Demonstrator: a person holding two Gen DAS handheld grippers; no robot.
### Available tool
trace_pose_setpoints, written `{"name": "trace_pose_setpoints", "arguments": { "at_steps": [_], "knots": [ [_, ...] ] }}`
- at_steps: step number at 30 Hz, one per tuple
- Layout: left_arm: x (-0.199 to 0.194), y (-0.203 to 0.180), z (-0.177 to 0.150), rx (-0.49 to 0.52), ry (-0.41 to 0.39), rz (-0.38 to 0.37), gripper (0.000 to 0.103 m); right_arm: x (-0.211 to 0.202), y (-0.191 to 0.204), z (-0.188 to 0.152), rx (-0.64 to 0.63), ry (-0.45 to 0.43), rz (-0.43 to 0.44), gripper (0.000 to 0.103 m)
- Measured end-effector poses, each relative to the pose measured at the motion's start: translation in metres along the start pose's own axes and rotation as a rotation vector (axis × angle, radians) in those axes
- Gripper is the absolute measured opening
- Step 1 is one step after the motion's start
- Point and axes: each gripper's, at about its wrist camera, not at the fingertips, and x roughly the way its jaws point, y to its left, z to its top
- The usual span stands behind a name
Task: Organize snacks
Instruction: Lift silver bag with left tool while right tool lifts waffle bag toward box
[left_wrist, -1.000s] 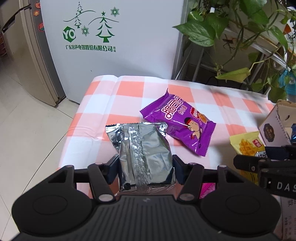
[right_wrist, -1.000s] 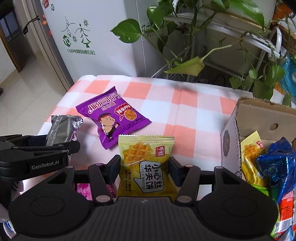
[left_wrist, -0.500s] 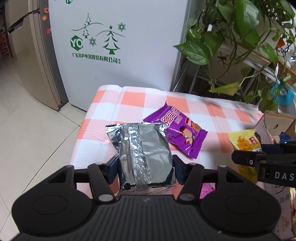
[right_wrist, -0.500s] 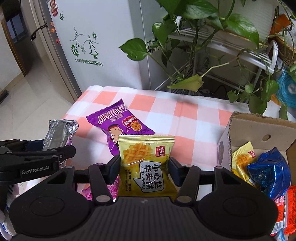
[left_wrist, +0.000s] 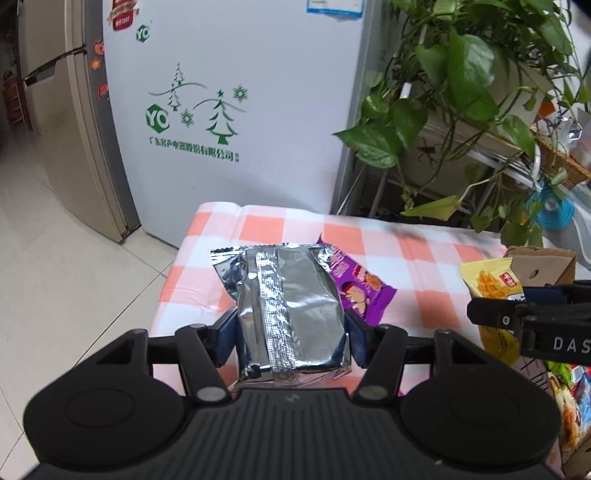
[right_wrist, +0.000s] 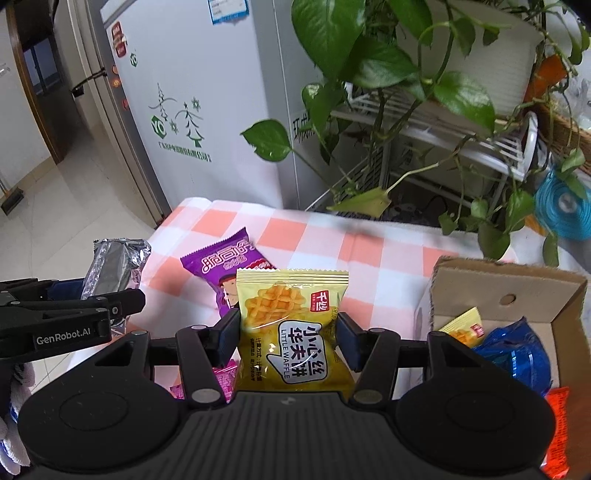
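My left gripper (left_wrist: 290, 330) is shut on a silver foil snack pack (left_wrist: 286, 306) and holds it above the checked table's left part. My right gripper (right_wrist: 288, 336) is shut on a yellow waffle packet (right_wrist: 291, 328), held above the table left of the cardboard box (right_wrist: 506, 291). The box holds a yellow packet (right_wrist: 461, 326), a blue packet (right_wrist: 513, 354) and others. A purple snack bag (right_wrist: 218, 262) lies on the cloth; it also shows in the left wrist view (left_wrist: 364, 290). The left gripper (right_wrist: 92, 306) shows in the right wrist view.
The orange-and-white checked tablecloth (left_wrist: 421, 258) covers the table. A white fridge (left_wrist: 229, 110) stands behind it. A plant (right_wrist: 369, 74) on a white rack hangs over the back right. A pink packet (right_wrist: 221, 376) lies under my right gripper.
Both grippers have risen with their packets; the table and purple bag look farther below. The box has come more into the left wrist view.
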Motion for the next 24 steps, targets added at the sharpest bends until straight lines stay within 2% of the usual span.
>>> {"name": "trace_pose_setpoints", "arguments": {
  "at_steps": [9, 16, 24],
  "knots": [
    [-0.012, -0.031, 0.002, 0.048, -0.047, -0.045, 0.058, -0.019, -0.02, 0.004, 0.008, -0.041, -0.019, 0.062],
    [-0.025, -0.069, -0.001, 0.113, -0.076, -0.138, 0.058, -0.039, -0.051, 0.003, 0.039, -0.077, -0.057, 0.062],
    [-0.044, -0.116, -0.018, 0.194, -0.092, -0.275, 0.058, -0.068, -0.092, 0.002, 0.096, -0.133, -0.094, 0.062]
  ]
}}
